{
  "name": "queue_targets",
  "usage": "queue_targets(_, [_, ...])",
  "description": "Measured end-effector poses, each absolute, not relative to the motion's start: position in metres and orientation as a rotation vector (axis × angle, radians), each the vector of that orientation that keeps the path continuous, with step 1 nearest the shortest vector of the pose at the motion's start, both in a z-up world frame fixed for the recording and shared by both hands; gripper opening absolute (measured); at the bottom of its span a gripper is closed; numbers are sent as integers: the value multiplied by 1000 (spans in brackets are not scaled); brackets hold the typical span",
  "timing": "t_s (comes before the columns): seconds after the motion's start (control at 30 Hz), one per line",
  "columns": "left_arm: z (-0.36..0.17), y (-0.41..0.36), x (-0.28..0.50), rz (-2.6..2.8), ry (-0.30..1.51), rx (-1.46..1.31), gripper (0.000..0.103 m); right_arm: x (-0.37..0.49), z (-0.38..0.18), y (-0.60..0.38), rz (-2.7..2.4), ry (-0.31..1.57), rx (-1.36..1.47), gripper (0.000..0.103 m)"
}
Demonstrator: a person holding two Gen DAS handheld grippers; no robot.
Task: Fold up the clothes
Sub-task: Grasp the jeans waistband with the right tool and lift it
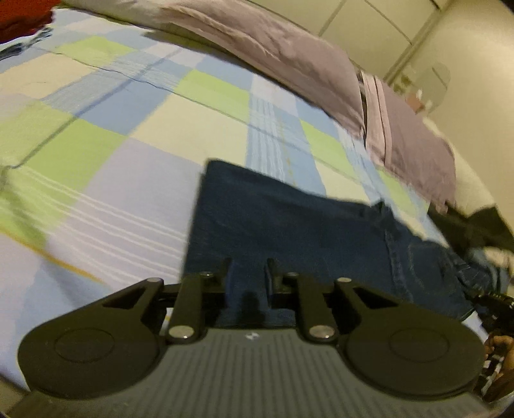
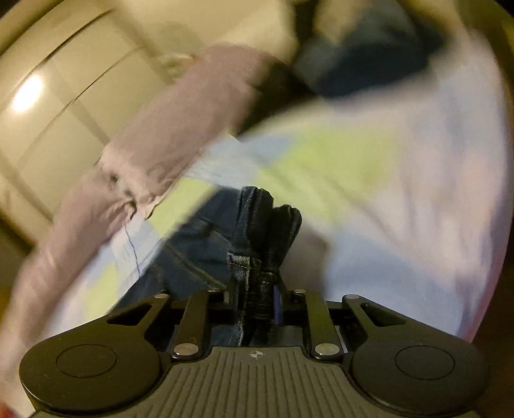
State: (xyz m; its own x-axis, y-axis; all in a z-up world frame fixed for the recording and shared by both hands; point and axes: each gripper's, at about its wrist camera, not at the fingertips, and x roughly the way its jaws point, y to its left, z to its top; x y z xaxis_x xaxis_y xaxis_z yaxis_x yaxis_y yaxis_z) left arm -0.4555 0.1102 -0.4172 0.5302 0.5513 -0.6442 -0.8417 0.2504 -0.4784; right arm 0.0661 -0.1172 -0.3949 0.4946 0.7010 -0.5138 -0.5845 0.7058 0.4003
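Note:
Dark blue jeans [image 1: 289,225] lie spread on the checked bedsheet [image 1: 128,128]. My left gripper [image 1: 249,267] is just above the near edge of the jeans, its jaws a little apart with only flat denim showing between them. In the right wrist view, my right gripper [image 2: 257,289] is shut on a bunched fold of the jeans [image 2: 260,231] with a stitched seam, lifted off the sheet. That view is heavily blurred.
Purple pillows [image 1: 289,54] lie along the far side of the bed. A red garment [image 1: 22,16] lies at the far left corner. A dark heap of clothes [image 1: 482,225] lies at the right; another dark blue garment [image 2: 369,58] shows far off. Pale wardrobe doors [image 2: 64,96] stand behind.

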Motion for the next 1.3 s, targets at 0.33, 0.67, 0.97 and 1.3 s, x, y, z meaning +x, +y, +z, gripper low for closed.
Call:
queue_targets(0.33, [-429, 98, -543, 1032, 256, -1062, 14, -219, -352, -22, 1289, -176, -571, 18])
queue_targets(0.67, [-440, 105, -574, 1078, 320, -1058, 14, -352, -492, -13, 1400, -413, -1140, 39])
queue_targets(0.97, [-439, 105, -571, 1036, 358, -1021, 15, -342, -483, 4, 1476, -431, -1121, 18])
queue_targets(1.3, [-438, 108, -556, 987, 430, -959, 15, -360, -476, -9, 1623, -460, -1028, 16])
